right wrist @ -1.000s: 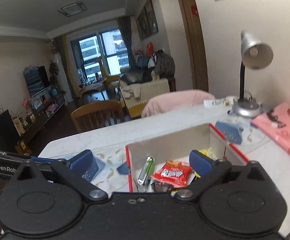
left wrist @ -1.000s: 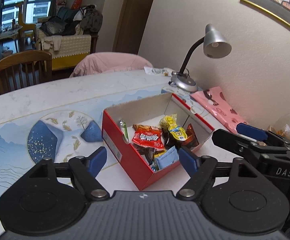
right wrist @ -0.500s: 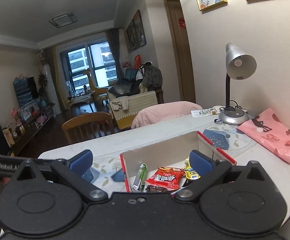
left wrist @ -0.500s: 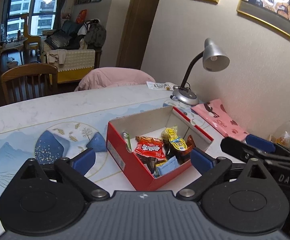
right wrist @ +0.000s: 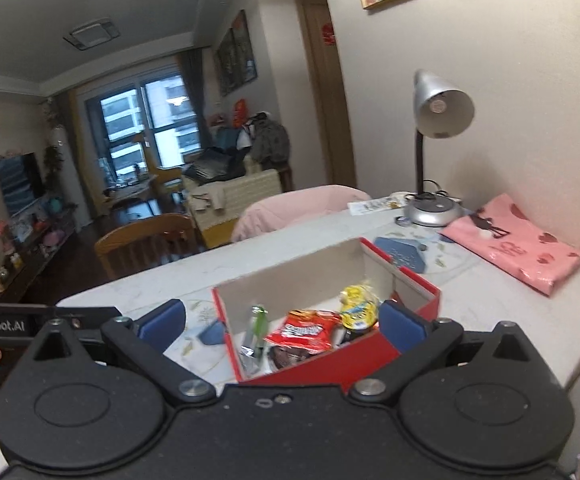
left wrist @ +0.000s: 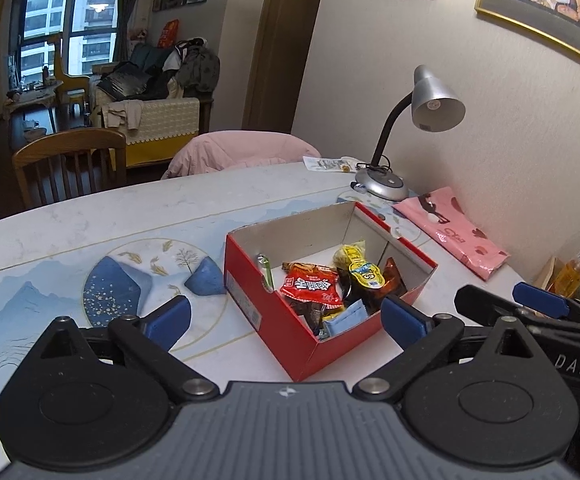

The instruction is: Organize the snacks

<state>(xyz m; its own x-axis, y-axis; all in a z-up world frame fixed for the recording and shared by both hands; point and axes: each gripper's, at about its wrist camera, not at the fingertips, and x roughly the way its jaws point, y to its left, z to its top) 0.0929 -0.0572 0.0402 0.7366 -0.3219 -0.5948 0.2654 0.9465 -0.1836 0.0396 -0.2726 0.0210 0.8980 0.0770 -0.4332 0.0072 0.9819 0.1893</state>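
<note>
A red cardboard box stands on the table and holds several snack packets: a red packet, a yellow one, a green stick and a light blue packet. The box also shows in the right wrist view with the red packet inside. My left gripper is open and empty, held back above the box's near corner. My right gripper is open and empty, raised behind the box. Its fingers show at the right of the left wrist view.
A silver desk lamp stands at the back right by the wall. A pink bag lies to the right of the box. A bottle in a clear bag sits at the far right. Chairs stand beyond the table's far edge.
Both grippers have drawn back and up from the box. The left jaws have spread wider. The box looks smaller and farther in both views.
</note>
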